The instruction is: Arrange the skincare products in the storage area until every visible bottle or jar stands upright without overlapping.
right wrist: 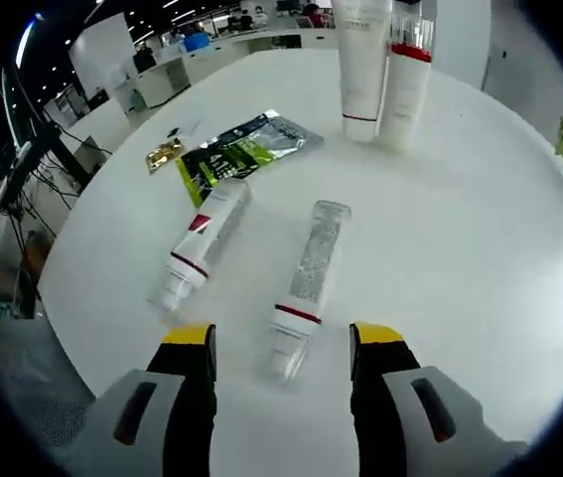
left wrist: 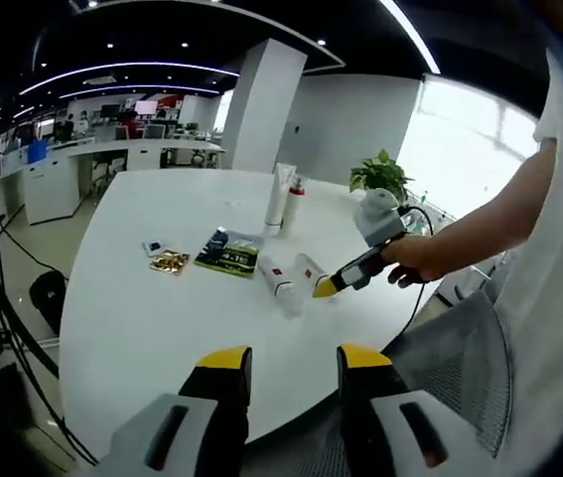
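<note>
In the right gripper view, the right gripper point(right wrist: 281, 348) is hovering with jaws spread over a tube point(right wrist: 306, 283) lying at center frame; another tube point(right wrist: 200, 243) is lying to its left. Two bottles point(right wrist: 380, 70) are standing upright at the top. The left gripper point(left wrist: 286, 373) is spread too, holding nothing, at the bottom of its frame over the table point(left wrist: 152, 328).

glossy white table point(right wrist: 480, 248), shiny foil sachet point(right wrist: 241, 147)

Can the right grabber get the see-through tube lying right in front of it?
Probably yes. The right gripper is open, its jaws either side of the clear tube's cap end, nothing between them. The other lying tube sits apart.
</note>
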Demonstrator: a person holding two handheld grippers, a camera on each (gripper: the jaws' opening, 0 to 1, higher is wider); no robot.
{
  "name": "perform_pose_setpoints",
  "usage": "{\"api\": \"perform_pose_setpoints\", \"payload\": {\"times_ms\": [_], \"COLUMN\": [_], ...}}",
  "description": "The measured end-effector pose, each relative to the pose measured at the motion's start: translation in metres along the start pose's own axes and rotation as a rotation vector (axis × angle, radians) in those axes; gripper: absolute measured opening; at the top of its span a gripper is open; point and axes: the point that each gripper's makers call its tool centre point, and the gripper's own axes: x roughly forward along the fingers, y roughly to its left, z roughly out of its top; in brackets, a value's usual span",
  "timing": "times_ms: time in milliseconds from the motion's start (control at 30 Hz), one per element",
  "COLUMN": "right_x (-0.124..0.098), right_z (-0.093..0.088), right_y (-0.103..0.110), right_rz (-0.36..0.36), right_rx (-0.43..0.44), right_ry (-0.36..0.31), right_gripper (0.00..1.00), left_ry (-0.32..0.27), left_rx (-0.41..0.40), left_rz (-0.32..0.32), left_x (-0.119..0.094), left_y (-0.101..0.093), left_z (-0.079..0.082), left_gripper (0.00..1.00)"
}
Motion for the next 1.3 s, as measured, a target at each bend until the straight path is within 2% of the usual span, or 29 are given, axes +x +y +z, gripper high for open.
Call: {"api": "perform_pose_setpoints", "payload": {"times_ms": [233,333,367,400,567,667,900,1067,1167,1300], "right_x": [0.009,0.013,0.016,0.017,0.018,0.019,0.012,0.010,0.003,-0.011], "right_z": [0.004,0.002,0.002,0.002,0.003,0.003,0.000,-0.004,-0.003,0.007], "right_y": [-0.005,-0.017,-0.021,-0.019,-0.015,-0.012,-0.010,-0.016,-0.015,-0.010], "right_rz": [-0.011,-0.055,-0.061,-0.045,-0.031,-0.023,-0.004,0.025,0.042,0.070], "right_rx": [-0.040,-0.149,-0.160,-0.139,-0.182,-0.206,-0.152,-0.149,-0.114,-0.137], "right_ry": [-0.003,0.030,0.030,0.020,0.014,0.016,0.018,0.030,0.009,-0.042], "right_gripper": [0.47,0.39,0.38,0.36,0.24,0.21,0.17,0.16,0.16,0.16], "left_ry": [-0.010,-0.017,-0.021,-0.022,-0.033,-0.031,-0.024,-0.036,-0.051,-0.084], "left_rx": [0.003,0.005,0.006,0.006,0.005,0.009,0.010,-0.006,-0.037,-0.077], "left_rz": [0.024,0.039,0.045,0.046,0.059,0.061,0.056,0.059,0.060,0.055], "left_x": [0.000,-0.001,-0.001,-0.001,0.000,0.000,0.001,0.001,-0.002,-0.005], "left_y": [0.003,0.006,0.007,0.007,0.011,0.012,0.012,0.014,0.015,0.016], "left_z": [0.002,0.003,0.003,0.003,0.004,0.002,0.001,0.003,0.006,0.013], "left_gripper": [0.36,0.36,0.36,0.36,0.36,0.36,0.36,0.36,0.36,0.39]}}
